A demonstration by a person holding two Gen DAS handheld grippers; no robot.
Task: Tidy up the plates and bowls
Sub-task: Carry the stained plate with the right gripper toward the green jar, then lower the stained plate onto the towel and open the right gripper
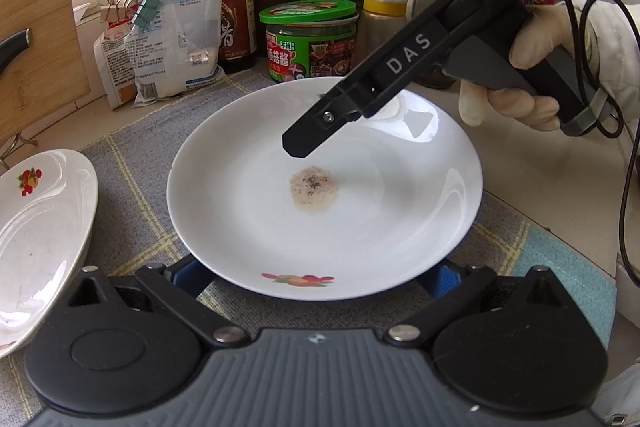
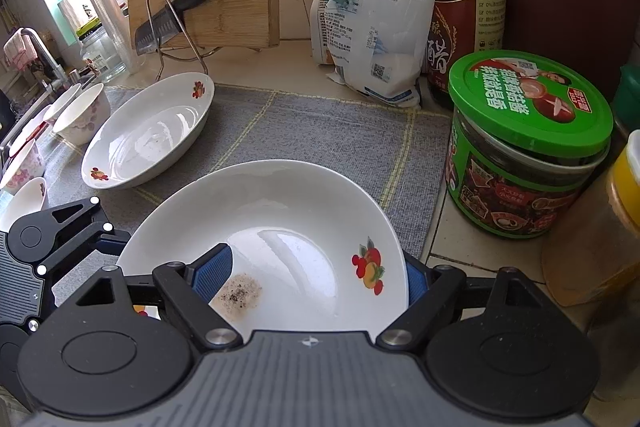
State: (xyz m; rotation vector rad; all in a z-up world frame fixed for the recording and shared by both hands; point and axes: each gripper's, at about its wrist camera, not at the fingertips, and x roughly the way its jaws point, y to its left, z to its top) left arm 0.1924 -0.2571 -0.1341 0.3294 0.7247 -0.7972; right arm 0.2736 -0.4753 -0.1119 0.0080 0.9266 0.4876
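My right tongs (image 2: 308, 279) spread wide, one pad over the stained plate (image 2: 280, 223), one outside its rim, my left tongs (image 1: 316, 277) open astride its near edge, plate on the grey mat (image 2: 320, 131), second plate (image 2: 152, 135) beside it, bowls (image 2: 82, 113) further left.
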